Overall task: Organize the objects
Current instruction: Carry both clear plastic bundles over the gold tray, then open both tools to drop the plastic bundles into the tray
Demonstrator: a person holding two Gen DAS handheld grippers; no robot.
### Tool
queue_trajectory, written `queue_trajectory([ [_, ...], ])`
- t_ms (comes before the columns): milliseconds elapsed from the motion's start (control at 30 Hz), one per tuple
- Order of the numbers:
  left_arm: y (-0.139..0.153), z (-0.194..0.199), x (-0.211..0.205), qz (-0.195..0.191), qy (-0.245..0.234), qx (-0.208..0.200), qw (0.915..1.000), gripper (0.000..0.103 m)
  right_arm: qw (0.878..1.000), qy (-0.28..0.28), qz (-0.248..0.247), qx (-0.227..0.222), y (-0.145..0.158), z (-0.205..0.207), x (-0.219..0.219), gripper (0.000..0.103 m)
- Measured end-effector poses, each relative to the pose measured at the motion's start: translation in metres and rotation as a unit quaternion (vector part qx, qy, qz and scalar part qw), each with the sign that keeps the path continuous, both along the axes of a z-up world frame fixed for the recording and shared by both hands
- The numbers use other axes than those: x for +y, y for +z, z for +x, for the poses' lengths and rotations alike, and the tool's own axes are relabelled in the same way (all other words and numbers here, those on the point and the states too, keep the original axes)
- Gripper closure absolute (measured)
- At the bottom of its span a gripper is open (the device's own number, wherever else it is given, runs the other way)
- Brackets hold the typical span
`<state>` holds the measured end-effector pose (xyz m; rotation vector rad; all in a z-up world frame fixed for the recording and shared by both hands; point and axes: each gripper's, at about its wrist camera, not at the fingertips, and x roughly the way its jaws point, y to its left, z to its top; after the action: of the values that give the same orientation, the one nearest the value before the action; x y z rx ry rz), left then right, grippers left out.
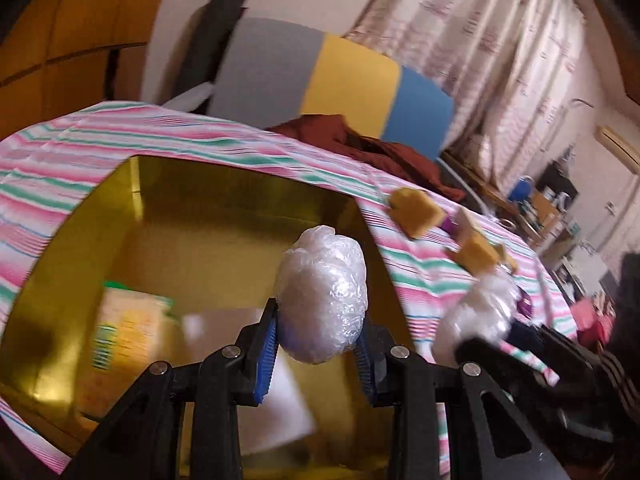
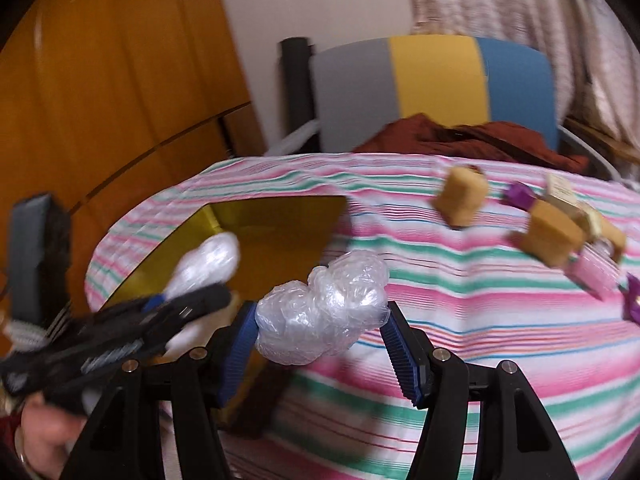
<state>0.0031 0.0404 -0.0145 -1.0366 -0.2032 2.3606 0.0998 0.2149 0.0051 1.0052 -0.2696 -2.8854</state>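
My left gripper (image 1: 318, 344) is shut on an egg-shaped ball of crumpled clear plastic (image 1: 322, 296), held over the open gold box (image 1: 224, 208). Inside the box lies a yellow-green packet (image 1: 124, 332) and a white sheet (image 1: 280, 396). My right gripper (image 2: 320, 336) is shut on a second, lumpier plastic ball (image 2: 324, 308), above the striped cloth just right of the gold box (image 2: 280, 224). In the right wrist view the left gripper (image 2: 160, 308) shows blurred at the left with its ball (image 2: 208, 264) over the box. In the left wrist view the right gripper's ball (image 1: 480, 312) appears at the right.
The table wears a pink, green and white striped cloth (image 2: 460, 320). Tan blocks (image 2: 460, 196) and small purple and pink pieces (image 2: 596, 272) lie on its far right part. Behind stand a chair with a grey, yellow and blue back (image 2: 436, 80), dark red cloth (image 2: 460, 136) and a wooden cabinet (image 2: 100, 80).
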Motion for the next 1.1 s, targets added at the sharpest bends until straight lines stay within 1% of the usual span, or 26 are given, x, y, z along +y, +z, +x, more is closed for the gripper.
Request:
queue_trajectory([
  [133,-0.004,-0.019,-0.023,-0.01,0.027,-0.012,0.9995,0.069,0.999,0.035,0.012,-0.018,-0.005,-0.014,-0.027,0.04],
  [300,-0.009,-0.038,-0.045,-0.017,0.057,-0.03,0.9978,0.069,0.997,0.044,0.01,-0.058,-0.016,-0.048,-0.04,0.04],
  [400,-0.012,-0.048,-0.055,-0.017,0.07,-0.04,0.9966,0.069,0.996,0.043,0.0,-0.072,-0.019,-0.07,-0.047,0.039],
  [533,-0.016,-0.055,-0.066,-0.022,0.083,-0.042,0.9954,0.069,0.996,0.04,-0.016,-0.08,-0.022,-0.095,-0.055,0.038],
  [667,-0.02,-0.062,-0.076,-0.016,0.095,-0.051,0.9941,0.069,0.995,0.037,-0.046,-0.086,-0.024,-0.117,-0.062,0.037],
  [700,-0.021,-0.064,-0.078,-0.016,0.097,-0.051,0.9938,0.069,0.994,0.037,-0.055,-0.087,-0.024,-0.121,-0.064,0.033],
  [733,-0.021,-0.065,-0.08,-0.017,0.1,-0.051,0.9935,0.069,0.994,0.035,-0.058,-0.088,-0.023,-0.124,-0.065,0.026],
  [800,-0.021,-0.068,-0.082,-0.013,0.106,-0.051,0.993,0.068,0.995,0.026,-0.06,-0.082,-0.021,-0.123,-0.065,0.015],
  [833,-0.02,-0.068,-0.082,-0.012,0.109,-0.053,0.9926,0.064,0.995,0.025,-0.06,-0.075,-0.019,-0.119,-0.064,0.014],
  [867,-0.021,-0.068,-0.082,-0.012,0.111,-0.054,0.9923,0.059,0.995,0.025,-0.059,-0.072,-0.018,-0.117,-0.065,0.014],
  [933,-0.02,-0.068,-0.082,-0.011,0.117,-0.057,0.9915,0.052,0.996,0.025,-0.053,-0.07,-0.016,-0.113,-0.065,0.014],
  [1033,-0.018,-0.067,-0.082,-0.015,0.129,-0.055,0.9899,0.05,0.996,0.021,-0.058,-0.067,-0.015,-0.106,-0.062,0.014],
  [1100,-0.013,-0.064,-0.083,-0.019,0.137,-0.047,0.9894,0.05,0.996,0.018,-0.062,-0.066,-0.015,-0.1,-0.059,0.014],
])
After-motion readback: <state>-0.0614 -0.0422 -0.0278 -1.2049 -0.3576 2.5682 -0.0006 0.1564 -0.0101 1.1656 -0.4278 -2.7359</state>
